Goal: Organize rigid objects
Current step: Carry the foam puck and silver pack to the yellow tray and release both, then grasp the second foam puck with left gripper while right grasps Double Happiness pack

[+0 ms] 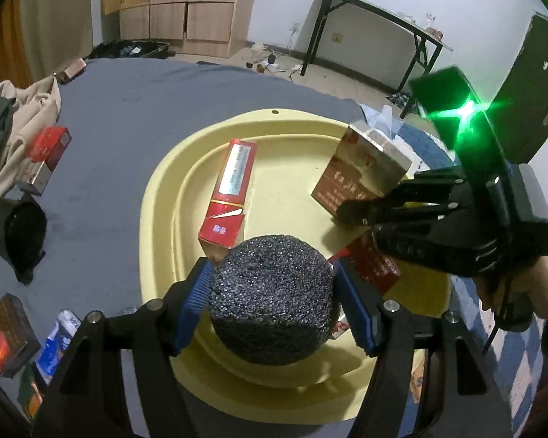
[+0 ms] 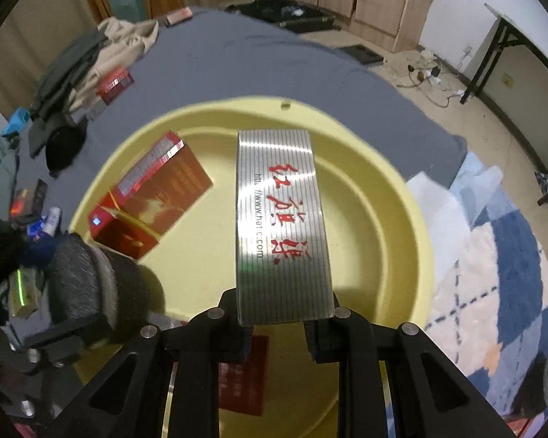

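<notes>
The silver ribbed face of the carton [image 2: 282, 226] clamped between the right jaws and running forward from them carries large red brush-style Chinese characters, and beside them a partly glare-washed web address reading "htt://www.ha?c.com". Left of it, the red carton [image 2: 151, 197] bears printing too blurred to read.

Looks like a spare room in somebody's home, kinda half bedroom, half storage. There's a light wooden wardrobe with cupboard doors [image 1: 186, 7] against the wall, a black-legged folding table [image 1: 376, 11] pushed to the side, loose cables on the tiled floor [image 2: 431, 73], and crumpled beige and grey clothes [image 2: 102, 51] dumped on a grey bedsheet [image 1: 146, 109].
</notes>
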`<state>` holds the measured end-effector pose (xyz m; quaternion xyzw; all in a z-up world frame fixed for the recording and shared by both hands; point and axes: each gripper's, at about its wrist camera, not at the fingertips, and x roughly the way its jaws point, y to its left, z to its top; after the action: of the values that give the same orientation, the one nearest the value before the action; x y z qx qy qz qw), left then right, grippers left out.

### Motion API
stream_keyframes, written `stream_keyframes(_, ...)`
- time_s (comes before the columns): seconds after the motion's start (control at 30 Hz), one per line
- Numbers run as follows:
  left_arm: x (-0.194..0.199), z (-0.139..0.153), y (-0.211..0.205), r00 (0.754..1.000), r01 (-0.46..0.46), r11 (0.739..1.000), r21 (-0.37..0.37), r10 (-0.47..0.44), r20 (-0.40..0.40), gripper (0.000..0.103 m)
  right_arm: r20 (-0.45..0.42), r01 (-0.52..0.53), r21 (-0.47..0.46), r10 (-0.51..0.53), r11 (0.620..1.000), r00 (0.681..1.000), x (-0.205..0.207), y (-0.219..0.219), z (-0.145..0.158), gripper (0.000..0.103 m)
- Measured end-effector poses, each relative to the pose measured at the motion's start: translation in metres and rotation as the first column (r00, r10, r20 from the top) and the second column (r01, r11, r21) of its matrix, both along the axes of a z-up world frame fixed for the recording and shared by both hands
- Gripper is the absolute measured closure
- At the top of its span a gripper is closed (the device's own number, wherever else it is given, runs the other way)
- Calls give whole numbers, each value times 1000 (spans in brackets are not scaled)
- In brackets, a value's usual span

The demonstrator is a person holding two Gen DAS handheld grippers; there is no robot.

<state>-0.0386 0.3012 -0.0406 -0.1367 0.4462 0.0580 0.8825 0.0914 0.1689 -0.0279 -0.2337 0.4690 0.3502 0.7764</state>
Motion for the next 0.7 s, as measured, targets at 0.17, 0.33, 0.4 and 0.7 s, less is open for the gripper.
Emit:
stream_keyframes(0.17,-5,-2,3,1000,-12,999,-42,13,16,15,12,-31,0,31,1000,999,-2,8,-5,76)
stream_keyframes(0.33,-10,14,3,998,-24,997,-73,29,60,0,44,-79,43,77,996,996,-21,1,7,43)
stream_keyframes(0.4,-9,23,0,997,-27,998,-48,31,70,0,37,-84,62,82,994,996,-29,-6,14,28)
stream_keyframes(0.7,27,81,-60,990,54,999,0,-53,134,0,39,81,245,-93,966,995,-60,-114,78,2)
